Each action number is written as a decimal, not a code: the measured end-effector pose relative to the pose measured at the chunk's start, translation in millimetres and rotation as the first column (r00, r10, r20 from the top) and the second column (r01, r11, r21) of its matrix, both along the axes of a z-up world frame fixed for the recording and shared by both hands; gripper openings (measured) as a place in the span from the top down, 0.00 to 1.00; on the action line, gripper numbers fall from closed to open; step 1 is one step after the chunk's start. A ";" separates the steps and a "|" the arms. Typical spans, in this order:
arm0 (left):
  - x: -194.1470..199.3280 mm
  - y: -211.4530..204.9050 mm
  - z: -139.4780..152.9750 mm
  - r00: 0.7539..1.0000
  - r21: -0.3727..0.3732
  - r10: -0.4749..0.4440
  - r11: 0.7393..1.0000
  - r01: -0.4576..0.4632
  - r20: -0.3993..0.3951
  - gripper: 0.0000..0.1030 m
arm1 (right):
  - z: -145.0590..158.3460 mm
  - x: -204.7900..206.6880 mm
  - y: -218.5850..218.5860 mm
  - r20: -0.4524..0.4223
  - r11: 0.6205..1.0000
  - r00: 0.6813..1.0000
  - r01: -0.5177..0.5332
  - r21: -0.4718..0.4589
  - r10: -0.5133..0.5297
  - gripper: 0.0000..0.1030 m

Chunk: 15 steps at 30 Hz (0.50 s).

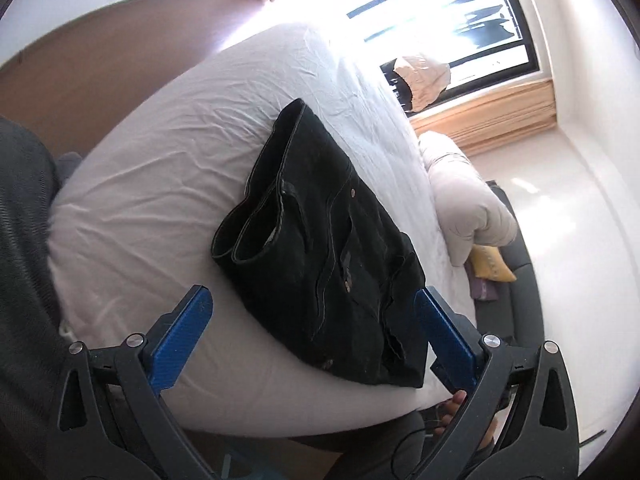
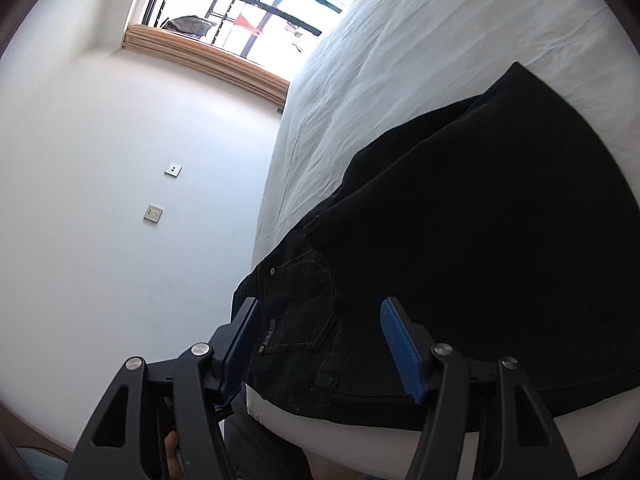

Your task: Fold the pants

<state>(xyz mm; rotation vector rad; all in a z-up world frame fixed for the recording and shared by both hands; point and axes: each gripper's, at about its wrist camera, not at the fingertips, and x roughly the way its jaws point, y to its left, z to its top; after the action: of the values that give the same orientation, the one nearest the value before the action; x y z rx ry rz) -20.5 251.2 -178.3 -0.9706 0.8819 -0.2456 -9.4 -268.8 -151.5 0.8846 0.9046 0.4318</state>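
Black denim pants (image 1: 320,240) lie folded into a compact stack on the white bed sheet (image 1: 160,184), near the bed's front edge, leg hems toward the far left. My left gripper (image 1: 314,300) is open and empty, held just above the near end of the pants. In the right wrist view the pants (image 2: 480,260) fill the right half, with a pocket and rivet showing. My right gripper (image 2: 320,312) is open, its blue fingers straddling the pocket corner of the pants at the bed edge, gripping nothing.
A folded pale duvet (image 1: 464,192) and a yellow cushion (image 1: 492,264) lie at the bed's right side. A barred window (image 1: 460,20) is behind. A white wall with two socket plates (image 2: 153,213) is left of the bed. A dark chair (image 1: 24,240) stands at left.
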 end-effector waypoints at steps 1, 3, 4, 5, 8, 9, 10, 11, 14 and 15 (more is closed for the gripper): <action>5.8 7.7 -0.1 1.000 -0.020 -0.003 1.000 0.003 0.004 0.00 | 0.4 -2.7 0.4 0.000 1.000 1.000 -0.002 -0.004 0.002 0.37; 10.2 11.3 -13.5 1.000 -0.055 0.008 0.998 -0.008 0.000 0.01 | 1.4 -5.1 -1.0 -0.008 1.000 1.000 -0.006 -0.016 0.006 0.37; 12.2 16.0 -20.6 1.000 -0.088 0.020 0.996 -0.021 -0.010 0.02 | 1.7 -6.0 -2.1 -0.010 1.000 1.000 -0.006 -0.020 0.006 0.37; 14.7 21.4 -25.6 0.999 -0.118 0.030 0.992 -0.031 -0.011 0.02 | 1.6 -7.0 -3.7 -0.012 1.000 1.000 -0.005 -0.023 0.005 0.37; 21.4 36.1 -37.8 0.997 -0.209 0.076 0.975 -0.076 -0.009 0.02 | 0.8 -7.8 -6.7 -0.016 1.000 1.000 -0.002 -0.027 0.001 0.37; 20.5 41.0 -43.7 0.996 -0.230 0.089 0.969 -0.089 -0.009 0.02 | 3.3 0.7 0.4 -0.019 1.000 1.000 0.001 -0.027 -0.001 0.37; 21.5 46.3 -48.4 0.995 -0.244 0.096 0.965 -0.096 -0.013 0.02 | 2.2 1.2 0.6 -0.020 1.000 1.000 0.000 -0.028 -0.001 0.37; 20.6 48.4 -49.3 0.995 -0.251 0.102 0.963 -0.101 -0.012 0.02 | 2.1 2.6 1.9 -0.022 1.000 1.000 -0.001 -0.028 0.001 0.37; 18.9 52.4 -53.1 0.994 -0.274 0.111 0.955 -0.109 -0.009 0.04 | 2.0 4.8 4.9 -0.023 1.000 1.000 -0.007 -0.026 0.007 0.37; 21.7 48.9 -53.0 0.993 -0.288 0.114 0.951 -0.113 -0.013 0.14 | 1.7 5.2 5.3 -0.023 1.000 1.000 -0.010 -0.026 0.010 0.37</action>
<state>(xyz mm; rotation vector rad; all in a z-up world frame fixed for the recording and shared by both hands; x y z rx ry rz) 1.2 300.1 -231.4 -1.2885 0.7965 -0.2829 -4.2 -263.4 -149.8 0.8627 0.9341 0.4185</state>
